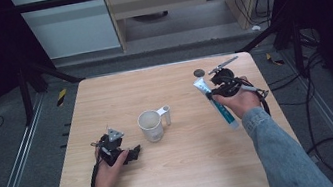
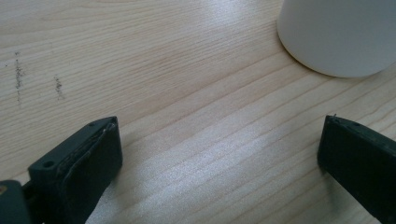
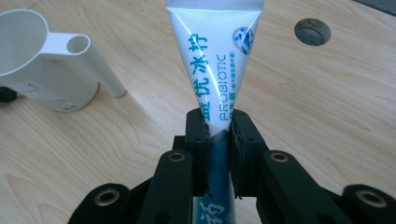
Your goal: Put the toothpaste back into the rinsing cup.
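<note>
Toothpaste tube (image 1: 216, 104), white with blue print, clamped in right gripper (image 1: 216, 93) over the right side of the table (image 1: 193, 180), clear of the wood. In the high view its long axis runs diagonal: flat crimped end up-left toward the far edge, other end down-right beside the person's hand (image 1: 240, 102). Jaws pinch it partway along the body, closed tight on it. In the right gripper view the tube (image 3: 215, 74) points straight away along the jaws, crimped end farthest, widening toward that end, "PROBIOTIC" lettering readable along it. Dark round hole (image 3: 312, 31) in the tabletop just past the tube end. White cup (image 1: 151, 125) with hollow handle stands mid-table, upright. Left gripper (image 1: 136, 153) rests low on the table left of the cup, jaws spread wide, nothing between them.
</note>
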`<control>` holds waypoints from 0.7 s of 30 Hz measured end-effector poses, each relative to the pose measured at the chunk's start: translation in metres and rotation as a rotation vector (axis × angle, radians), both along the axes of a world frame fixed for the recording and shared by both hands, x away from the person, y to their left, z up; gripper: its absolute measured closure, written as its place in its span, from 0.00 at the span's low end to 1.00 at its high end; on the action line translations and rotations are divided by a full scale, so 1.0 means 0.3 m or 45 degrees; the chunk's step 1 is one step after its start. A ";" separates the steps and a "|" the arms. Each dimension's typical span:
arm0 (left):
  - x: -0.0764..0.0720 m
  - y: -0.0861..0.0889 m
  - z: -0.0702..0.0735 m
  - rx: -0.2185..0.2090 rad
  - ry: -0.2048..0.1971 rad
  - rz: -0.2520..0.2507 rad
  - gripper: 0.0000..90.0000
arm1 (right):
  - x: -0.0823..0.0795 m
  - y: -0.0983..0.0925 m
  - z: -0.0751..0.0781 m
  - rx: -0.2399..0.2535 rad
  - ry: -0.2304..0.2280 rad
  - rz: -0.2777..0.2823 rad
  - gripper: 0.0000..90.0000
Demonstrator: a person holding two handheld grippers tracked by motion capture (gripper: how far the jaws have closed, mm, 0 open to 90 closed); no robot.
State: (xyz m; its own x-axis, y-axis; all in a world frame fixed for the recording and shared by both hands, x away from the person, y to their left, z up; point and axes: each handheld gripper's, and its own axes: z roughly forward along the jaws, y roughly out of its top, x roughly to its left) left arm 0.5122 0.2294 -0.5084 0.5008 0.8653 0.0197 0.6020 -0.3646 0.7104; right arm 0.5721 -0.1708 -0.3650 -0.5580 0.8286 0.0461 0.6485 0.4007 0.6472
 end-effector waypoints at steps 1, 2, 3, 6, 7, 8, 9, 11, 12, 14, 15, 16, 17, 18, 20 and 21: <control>0.000 0.000 0.000 0.000 0.000 0.000 0.00 | 0.001 0.002 0.002 0.008 -0.006 -0.008 0.88; 0.000 0.000 0.000 0.000 0.000 0.000 0.00 | 0.002 0.004 0.006 0.015 -0.018 -0.006 0.88; 0.000 0.000 0.000 0.000 0.000 0.000 0.00 | 0.003 0.006 0.008 0.025 -0.022 -0.007 0.88; 0.000 0.000 0.000 -0.002 -0.001 0.001 0.00 | 0.004 0.022 0.018 0.050 -0.046 -0.008 0.88; 0.000 -0.001 0.000 -0.003 -0.001 0.002 0.00 | 0.005 0.028 0.022 0.059 -0.051 -0.007 0.88; 0.000 -0.001 0.000 -0.003 -0.002 0.002 0.00 | 0.008 0.035 0.024 0.063 -0.061 -0.007 0.88; 0.000 -0.001 -0.001 -0.004 -0.002 0.002 0.00 | 0.011 0.042 0.025 0.071 -0.074 -0.005 0.88; 0.000 -0.001 0.000 -0.003 -0.002 0.003 0.00 | 0.017 0.058 0.030 0.075 -0.094 -0.001 0.88; -0.001 -0.001 0.000 -0.003 -0.002 0.004 0.00 | 0.020 0.066 0.032 0.080 -0.104 0.001 0.88; -0.001 -0.001 0.000 -0.002 -0.001 0.006 0.00 | 0.024 0.081 0.039 0.098 -0.121 -0.006 0.88; -0.001 -0.001 0.000 -0.002 -0.001 0.006 0.00 | 0.026 0.089 0.042 0.105 -0.134 -0.008 0.88; -0.001 -0.001 0.000 -0.002 -0.002 0.006 0.00 | 0.028 0.095 0.046 0.113 -0.149 -0.012 0.88; -0.001 -0.001 0.000 -0.002 -0.002 0.007 0.00 | 0.029 0.101 0.049 0.124 -0.164 -0.018 0.88; -0.001 -0.001 0.000 -0.002 -0.002 0.007 0.00 | 0.030 0.106 0.051 0.138 -0.175 -0.027 0.88; -0.001 -0.002 0.000 -0.002 -0.001 0.009 0.00 | 0.034 0.117 0.053 0.151 -0.190 -0.038 0.88; -0.001 -0.002 0.000 -0.002 -0.001 0.009 0.00 | 0.036 0.122 0.053 0.148 -0.198 -0.040 0.88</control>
